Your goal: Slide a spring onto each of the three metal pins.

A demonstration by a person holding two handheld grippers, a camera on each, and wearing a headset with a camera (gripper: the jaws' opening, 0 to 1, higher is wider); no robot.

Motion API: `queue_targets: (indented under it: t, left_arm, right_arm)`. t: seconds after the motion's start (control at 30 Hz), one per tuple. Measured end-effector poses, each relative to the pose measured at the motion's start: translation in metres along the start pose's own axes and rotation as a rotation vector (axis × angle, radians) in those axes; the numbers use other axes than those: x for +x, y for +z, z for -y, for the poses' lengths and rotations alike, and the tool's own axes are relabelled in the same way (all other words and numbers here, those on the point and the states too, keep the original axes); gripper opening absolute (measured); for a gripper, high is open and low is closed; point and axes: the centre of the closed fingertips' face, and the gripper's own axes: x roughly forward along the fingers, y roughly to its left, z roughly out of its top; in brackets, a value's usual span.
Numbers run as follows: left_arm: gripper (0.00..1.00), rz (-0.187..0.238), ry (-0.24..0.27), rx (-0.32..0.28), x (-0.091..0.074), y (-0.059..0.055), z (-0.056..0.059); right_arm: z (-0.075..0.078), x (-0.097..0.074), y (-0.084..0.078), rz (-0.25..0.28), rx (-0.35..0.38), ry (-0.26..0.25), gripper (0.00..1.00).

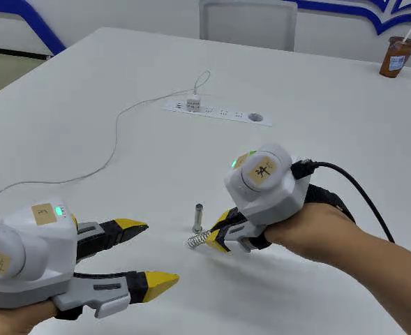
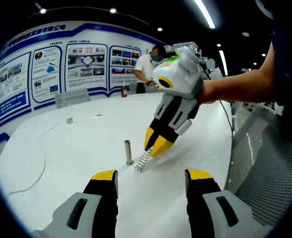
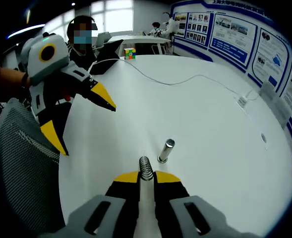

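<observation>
Left hand-held gripper [image 1: 153,252] hovers low over the near-left part of the white bench [image 1: 296,125], yellow-tipped jaws spread well apart with nothing between them; its own view shows the same wide gap. White cable [image 1: 114,150] trails across the bench behind it to a power strip [image 1: 215,112] at centre back. One metal pin [image 1: 198,218] stands upright on the bench, between the two grippers, bare. Spring [image 1: 197,241] sits just beside the pin's base, not yet on it, and juts out tilted from the right hand-held gripper [image 1: 215,241], whose jaws are pressed together on the spring's near end. Can't tell whether the spring's free end touches the bench. In the right gripper view the coil pokes up between the yellow tips, with the pin just beyond it. Brown drink cup [image 1: 398,56] with a straw stands at the far right edge.
</observation>
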Motion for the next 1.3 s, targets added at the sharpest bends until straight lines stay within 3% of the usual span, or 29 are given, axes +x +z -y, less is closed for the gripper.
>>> queue_targets:
  t: [0.5, 0.97, 1.3]
  left_arm:
    - [0.54, -0.012, -0.033, 0.025, 0.007, -0.002, 0.004]
    - [0.44, -0.054, -0.111, 0.126, 0.024, -0.003, 0.014]
    - [0.30, -0.068, -0.136, 0.195, 0.030, -0.004, 0.021]
  right_arm:
    - [-0.016, -0.022, 0.006, -0.034, -0.012, 0.051, 0.11]
    - [-0.045, -0.045, 0.024, -0.050, -0.073, 0.102, 0.11]
    - [-0.053, -0.050, 0.029, -0.053, -0.081, 0.116, 0.11]
